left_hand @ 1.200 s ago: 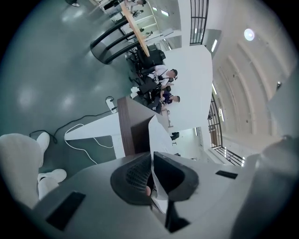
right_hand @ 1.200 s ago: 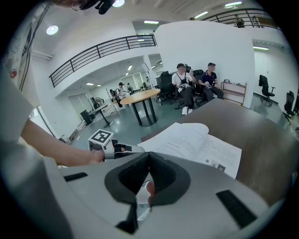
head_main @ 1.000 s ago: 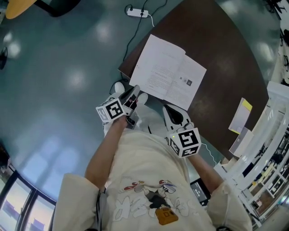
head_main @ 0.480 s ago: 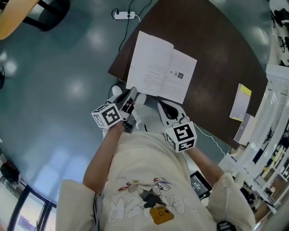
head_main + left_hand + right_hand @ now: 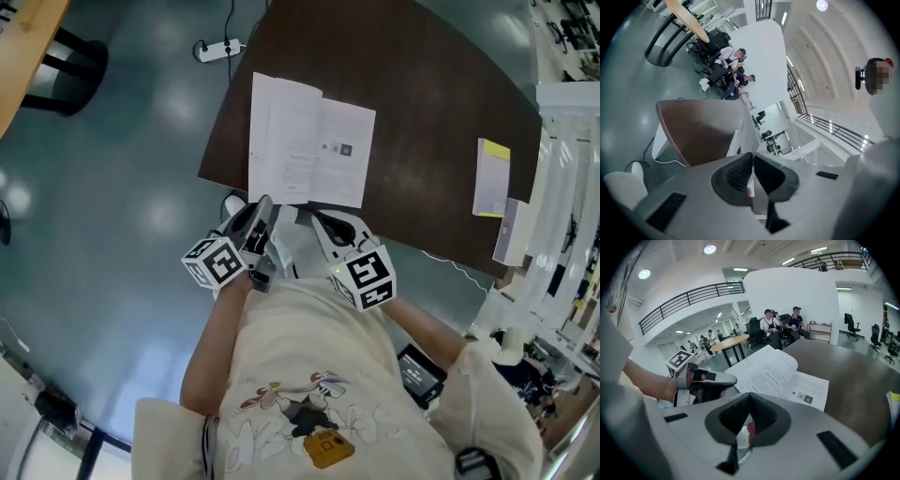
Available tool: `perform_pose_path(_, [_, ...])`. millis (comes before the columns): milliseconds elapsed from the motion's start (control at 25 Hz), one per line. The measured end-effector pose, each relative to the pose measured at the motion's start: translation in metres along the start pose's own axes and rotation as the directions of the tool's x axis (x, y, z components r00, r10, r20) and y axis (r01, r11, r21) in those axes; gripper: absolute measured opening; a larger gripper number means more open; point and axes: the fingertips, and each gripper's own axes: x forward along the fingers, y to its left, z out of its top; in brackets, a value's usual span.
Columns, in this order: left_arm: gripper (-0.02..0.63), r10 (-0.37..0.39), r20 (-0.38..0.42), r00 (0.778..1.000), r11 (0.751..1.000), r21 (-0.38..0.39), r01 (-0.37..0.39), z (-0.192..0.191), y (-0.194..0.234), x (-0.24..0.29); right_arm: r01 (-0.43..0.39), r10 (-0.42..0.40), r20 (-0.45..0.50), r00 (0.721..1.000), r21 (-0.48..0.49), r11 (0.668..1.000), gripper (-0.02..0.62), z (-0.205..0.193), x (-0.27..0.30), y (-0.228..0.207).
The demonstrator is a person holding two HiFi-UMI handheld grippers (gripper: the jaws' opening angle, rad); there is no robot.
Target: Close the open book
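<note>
Head view: both my tools sit at the near edge of the dark table, with the open book lying flat just beyond them, close to the table's left corner. Its spine runs away from me, so the two pages fall to my left and right. My left gripper points at the near corner of the left page and is nearly touching it. My right gripper sits just short of the right page's near edge. I judge the left tool is better placed to get under a page and swing it across the spine.

Left gripper view: my jaws are pressed together with nothing between them. The table top lies ahead, and a pale page edge rises just past the tips.

Right gripper view: these jaws are likewise closed and empty. The book spreads out ahead, and the left tool is beside its near corner.
</note>
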Motion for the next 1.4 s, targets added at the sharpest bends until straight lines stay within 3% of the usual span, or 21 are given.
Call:
perform_pose_path(280, [0.021,-0.044,-0.107,0.993,0.998,0.045,0.049,-0.018,-0.02,0.025,0.053,-0.053,0.007,0.999,0.043,0.998,0.006,-0.004,-0.008,-0.02])
perform_pose_path(520, [0.023,-0.083,-0.227,0.97,0.991,0.084,0.104,-0.043,-0.041,0.057,0.105,-0.106,0.014,0.994,0.087,0.991,0.006,-0.008,-0.023,-0.039])
perform_pose_path(1000, [0.023,-0.098,-0.45,0.888,0.98,0.111,0.165,-0.098,-0.05,0.103,0.226,-0.233,0.013,0.972,0.193,0.955,0.006,-0.027,-0.046,-0.066])
perform_pose_path(1400, [0.025,-0.046,-0.61,0.791,0.969,0.164,0.182,-0.137,-0.043,0.127,0.329,-0.349,0.011,0.937,0.308,0.893,0.006,-0.041,-0.068,-0.072])
